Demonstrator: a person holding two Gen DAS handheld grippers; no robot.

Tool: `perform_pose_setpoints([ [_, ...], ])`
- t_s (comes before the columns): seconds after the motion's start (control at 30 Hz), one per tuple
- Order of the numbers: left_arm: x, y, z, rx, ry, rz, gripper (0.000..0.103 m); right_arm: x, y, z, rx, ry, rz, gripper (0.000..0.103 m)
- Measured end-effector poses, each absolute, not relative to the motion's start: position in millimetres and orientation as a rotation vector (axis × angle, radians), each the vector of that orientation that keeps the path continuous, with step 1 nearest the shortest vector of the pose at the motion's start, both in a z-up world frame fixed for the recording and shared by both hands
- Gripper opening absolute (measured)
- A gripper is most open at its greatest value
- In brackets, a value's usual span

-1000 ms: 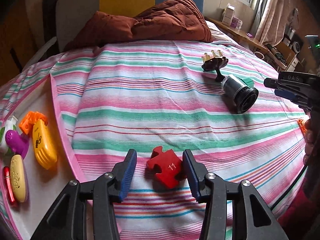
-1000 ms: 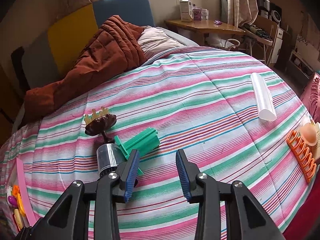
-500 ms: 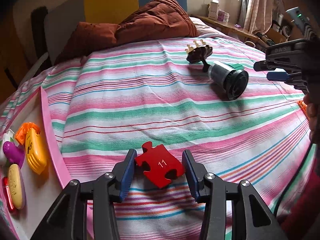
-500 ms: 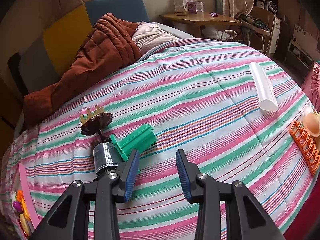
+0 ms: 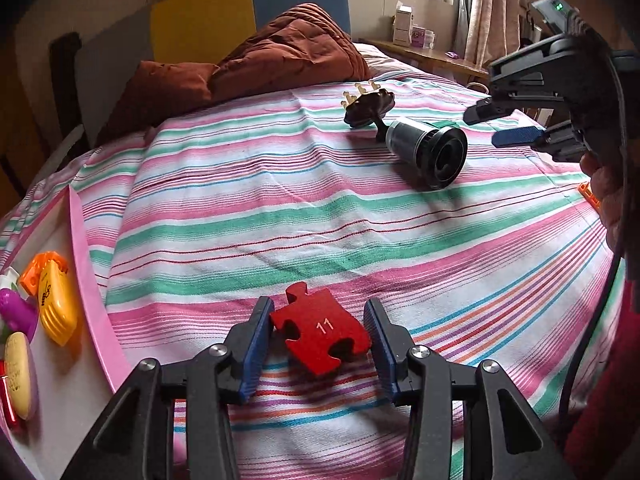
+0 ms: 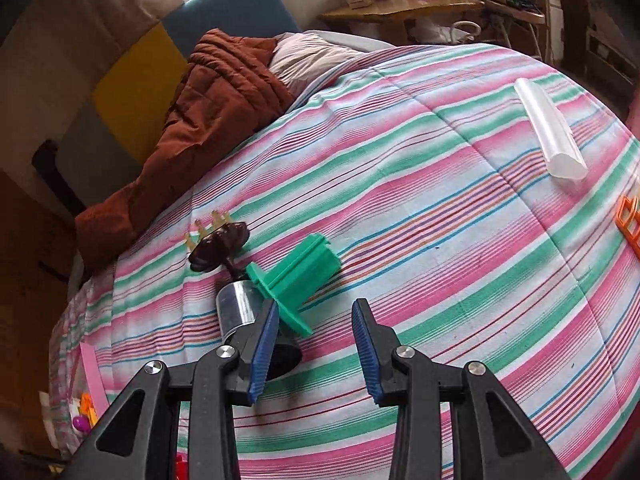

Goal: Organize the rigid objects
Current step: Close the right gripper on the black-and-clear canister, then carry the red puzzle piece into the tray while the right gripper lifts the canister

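A red puzzle piece marked 11 [image 5: 320, 330] lies on the striped bedspread between the open fingers of my left gripper [image 5: 318, 346]; its left edge is at the left pad. A pink-rimmed tray [image 5: 86, 276] at the left holds several small toys [image 5: 56, 304]. A black cylinder [image 5: 430, 152] lies farther right beside a dark brown piece [image 5: 368, 106]. My right gripper [image 6: 316, 346] is open and empty above the cylinder [image 6: 238, 308] and a green plastic part [image 6: 298, 276]. It shows in the left wrist view [image 5: 520, 122].
A brown quilt [image 5: 256, 64] is heaped at the head of the bed. A clear white tube [image 6: 550, 134] and an orange rack [image 6: 630, 222] lie at the right side. A wooden table [image 6: 404, 6] with boxes stands beyond the bed.
My left gripper has come closer around the red puzzle piece, which has turned a little. My right gripper has moved nearer to the cylinder and green part and tilted.
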State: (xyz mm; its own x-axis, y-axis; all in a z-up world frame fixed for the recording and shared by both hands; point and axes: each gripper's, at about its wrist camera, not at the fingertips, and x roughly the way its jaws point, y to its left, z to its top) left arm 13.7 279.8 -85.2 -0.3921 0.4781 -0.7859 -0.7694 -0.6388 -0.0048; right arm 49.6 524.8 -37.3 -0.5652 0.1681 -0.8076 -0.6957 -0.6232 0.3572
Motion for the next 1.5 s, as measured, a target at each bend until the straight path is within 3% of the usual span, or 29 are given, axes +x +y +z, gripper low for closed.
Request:
perform_pose_setpoints([
  [0.37, 13.9, 277.7, -85.8, -1.014, 0.453, 2.072, 0.047, -7.7, 483.7, -43.2, -1.229, 0.656, 2.404, 0.038],
  [0.57, 13.7, 277.0, -85.9, -1.017, 0.442, 2.070, 0.047, -24.1, 469.5, -59.3, -1.334, 0.507, 2.428, 0.043],
  [0.87, 12.1, 276.5, -85.7, -1.023, 0.430, 2.070, 0.047, -28.1, 479.2, -72.3, -1.375, 0.601, 2.380, 0.052],
  [1.1, 11.9, 276.3, -85.6, -1.030, 0.425, 2.069, 0.046, -26.4, 464.9, -70.4, -1.394, 0.467, 2.394, 0.050],
  [1.17, 10.7, 274.4, -84.2, -1.047, 0.410, 2.069, 0.046, -26.0, 458.7, -67.8, -1.392, 0.411, 2.401, 0.043],
  [1.5, 20.8, 261.0, -78.1, -1.058, 0.397, 2.056, 0.046, -6.9, 434.4, -67.5, -1.476, 0.256, 2.373, 0.043],
])
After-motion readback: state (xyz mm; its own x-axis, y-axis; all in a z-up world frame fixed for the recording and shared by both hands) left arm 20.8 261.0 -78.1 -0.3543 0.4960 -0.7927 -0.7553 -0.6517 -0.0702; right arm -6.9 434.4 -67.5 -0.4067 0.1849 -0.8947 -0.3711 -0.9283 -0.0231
